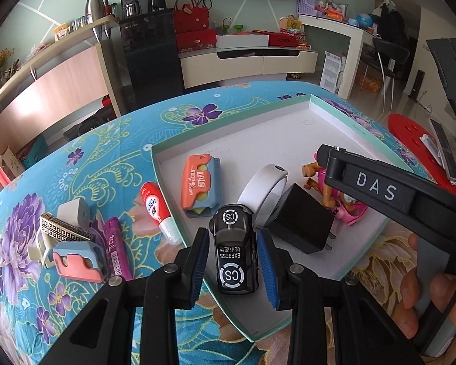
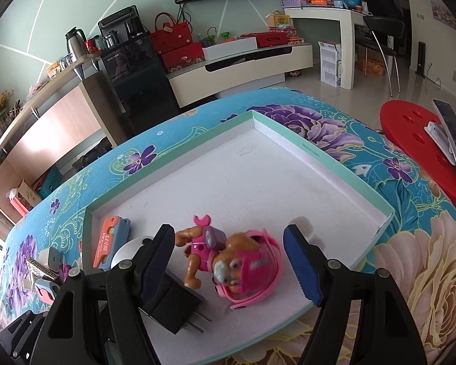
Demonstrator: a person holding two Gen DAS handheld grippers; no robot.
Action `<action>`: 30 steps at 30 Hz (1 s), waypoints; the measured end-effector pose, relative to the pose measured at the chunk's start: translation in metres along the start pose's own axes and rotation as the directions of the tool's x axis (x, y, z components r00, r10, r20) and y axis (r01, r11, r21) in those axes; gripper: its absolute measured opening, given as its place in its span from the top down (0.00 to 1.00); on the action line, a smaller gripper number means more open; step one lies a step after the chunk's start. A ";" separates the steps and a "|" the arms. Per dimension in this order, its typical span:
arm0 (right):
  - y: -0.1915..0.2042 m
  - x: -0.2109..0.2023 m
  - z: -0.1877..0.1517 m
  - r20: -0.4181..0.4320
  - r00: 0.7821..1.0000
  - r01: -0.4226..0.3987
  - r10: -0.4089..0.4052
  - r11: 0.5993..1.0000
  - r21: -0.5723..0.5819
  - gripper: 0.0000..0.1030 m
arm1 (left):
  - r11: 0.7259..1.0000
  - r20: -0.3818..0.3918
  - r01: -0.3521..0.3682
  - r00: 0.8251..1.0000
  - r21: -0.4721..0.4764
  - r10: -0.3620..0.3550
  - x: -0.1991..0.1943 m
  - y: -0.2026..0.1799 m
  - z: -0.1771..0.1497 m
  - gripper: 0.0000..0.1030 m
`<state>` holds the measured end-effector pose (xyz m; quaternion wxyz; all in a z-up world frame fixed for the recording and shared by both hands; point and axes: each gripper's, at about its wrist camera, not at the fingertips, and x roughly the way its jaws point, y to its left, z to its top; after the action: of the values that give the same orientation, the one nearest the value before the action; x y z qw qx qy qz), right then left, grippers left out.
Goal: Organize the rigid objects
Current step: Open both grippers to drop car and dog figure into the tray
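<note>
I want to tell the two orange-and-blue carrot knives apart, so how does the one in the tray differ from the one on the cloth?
The carrot knife in the tray lies inside the white tray, printed orange face up; the carrot knife on the cloth lies outside it among other small items, showing a plain orange face with a slot. The tray one lies clear of its neighbours; the cloth one is crowded against a purple tube. Both have orange fronts and blue backs.

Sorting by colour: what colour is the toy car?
Black toy car with white markings; left wrist view.
</note>
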<state>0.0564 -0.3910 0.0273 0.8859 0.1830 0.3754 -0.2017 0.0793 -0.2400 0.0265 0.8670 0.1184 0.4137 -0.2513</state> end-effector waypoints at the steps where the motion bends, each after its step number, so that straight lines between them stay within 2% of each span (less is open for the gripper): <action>1: 0.001 0.000 0.000 -0.002 1.000 0.002 -0.002 1.000 -0.005 0.27 | 1.000 0.000 0.001 1.000 -0.001 -0.001 0.000 0.000 0.000 0.64; 5: 0.004 -0.003 0.000 0.001 1.000 0.017 -0.017 1.000 -0.020 0.26 | 1.000 0.010 -0.002 1.000 -0.007 0.002 -0.004 0.003 0.001 0.54; 8: 0.005 -0.007 0.001 0.000 1.000 0.024 -0.024 0.999 -0.023 0.26 | 1.000 0.022 -0.003 1.000 -0.014 0.004 -0.009 0.006 0.003 0.53; 11: 0.006 -0.010 0.002 -0.012 0.999 0.039 -0.040 0.999 -0.021 0.26 | 0.999 0.034 -0.009 0.999 -0.031 0.010 -0.014 0.012 0.005 0.48; 18: 0.011 -0.015 0.001 -0.045 0.997 0.059 -0.061 0.997 -0.044 0.26 | 0.992 0.045 -0.053 0.997 -0.112 0.059 -0.020 0.043 0.007 0.40; 23: 0.022 -0.016 -0.002 -0.063 0.997 0.049 -0.053 0.996 -0.075 0.26 | 0.973 0.029 -0.106 0.993 -0.204 0.114 -0.021 0.077 0.003 0.36; 28: 0.042 -0.021 -0.004 -0.060 0.998 -0.005 -0.002 0.994 -0.111 0.26 | 0.945 -0.005 -0.174 0.984 -0.277 0.179 -0.020 0.109 -0.005 0.32; 30: 0.050 -0.022 -0.005 -0.058 0.998 -0.010 0.003 0.991 -0.133 0.22 | 0.933 -0.020 -0.198 0.979 -0.299 0.201 -0.019 0.119 -0.008 0.24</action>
<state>0.0639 -0.3413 0.0488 0.8855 0.1306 0.4130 -0.1680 0.1274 -0.1301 0.0358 0.8981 0.0256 0.4282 -0.0969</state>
